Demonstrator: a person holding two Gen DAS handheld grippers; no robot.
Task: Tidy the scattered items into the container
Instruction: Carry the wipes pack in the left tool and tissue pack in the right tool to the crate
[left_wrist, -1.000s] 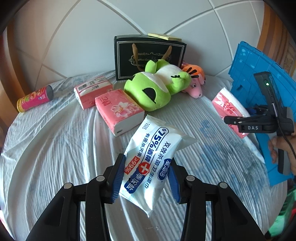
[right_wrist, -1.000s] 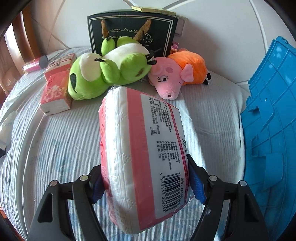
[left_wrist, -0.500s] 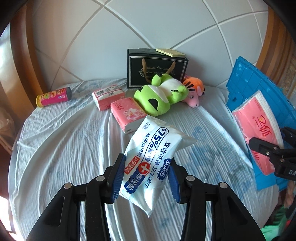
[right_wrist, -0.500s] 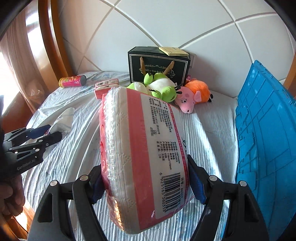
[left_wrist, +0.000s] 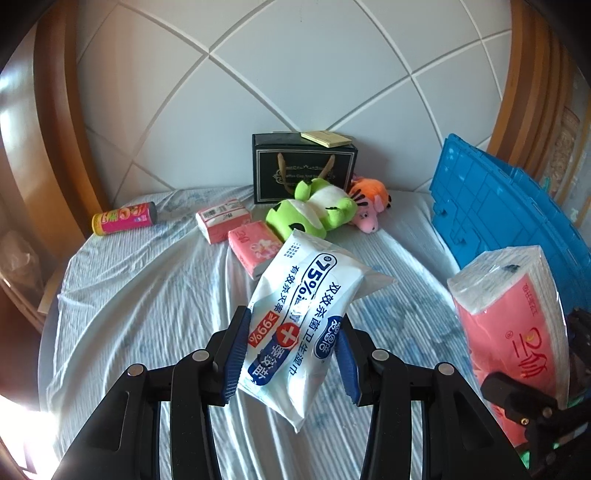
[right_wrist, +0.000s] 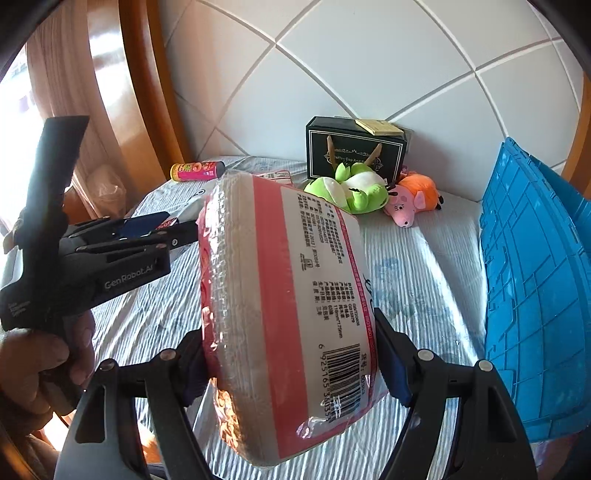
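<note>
Quilted headboard behind the bed; the blue crate (right_wrist: 535, 295) lies to my right, nearer my right hand-held gripper (right_wrist: 291, 362), clamped on tissues (right_wrist: 288, 314). My left hand-held gripper (left_wrist: 291, 354) pinches wipes (left_wrist: 299, 314).

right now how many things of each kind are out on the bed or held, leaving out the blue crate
tissue packs: 3
wipes pack: 1
plush toys: 2
can: 1
black box: 1
pad: 1
total: 9
</note>
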